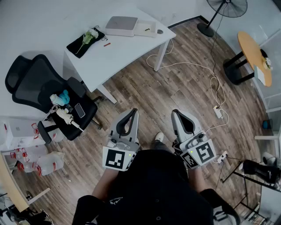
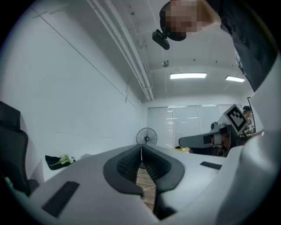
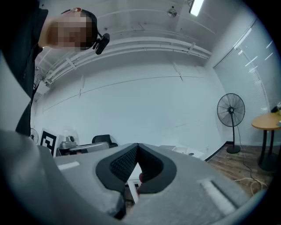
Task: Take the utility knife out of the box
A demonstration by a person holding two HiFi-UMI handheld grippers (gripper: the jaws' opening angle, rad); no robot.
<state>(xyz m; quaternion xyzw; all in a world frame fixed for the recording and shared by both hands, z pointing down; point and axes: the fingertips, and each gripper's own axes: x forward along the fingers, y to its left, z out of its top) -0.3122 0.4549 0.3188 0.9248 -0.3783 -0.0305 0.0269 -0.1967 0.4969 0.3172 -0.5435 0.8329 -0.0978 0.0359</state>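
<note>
Knife: I cannot pick it out for sure. Everything on the table is small and far off at the top of the head view, so I cannot give its long axis or which way it points.
Box: the box (image 1: 121, 25) is white with a grey top and sits near the far edge of the white table (image 1: 127, 55), upper middle of the frame.
Tray: a shallow white tray (image 1: 141, 32) lies against the box's right side. In it is a thin dark sliver (image 1: 147, 29), its long axis running roughly left to right, the right end a little higher. It is too small for me to say whether this is the knife.
Other table items: a black cloth with white flowers (image 1: 85, 40) lies at the table's left end, and a short reddish stick (image 1: 106, 44) is just right of it.
Left gripper: the left gripper (image 1: 133, 111) is in the lower middle, held level over the wooden floor and well apart from the table. In its own view the ribbed pads (image 2: 128, 163) meet at the tip with nothing between them.
Right gripper: the right gripper (image 1: 175, 112) is beside the left one, level and also over the floor. Its jaws are closed together and empty.
Surroundings: a black office chair (image 1: 41, 85) is at the left, a standing fan (image 1: 226, 9) is at the upper right, and a white cable (image 1: 210, 79) loops across the floor.
</note>
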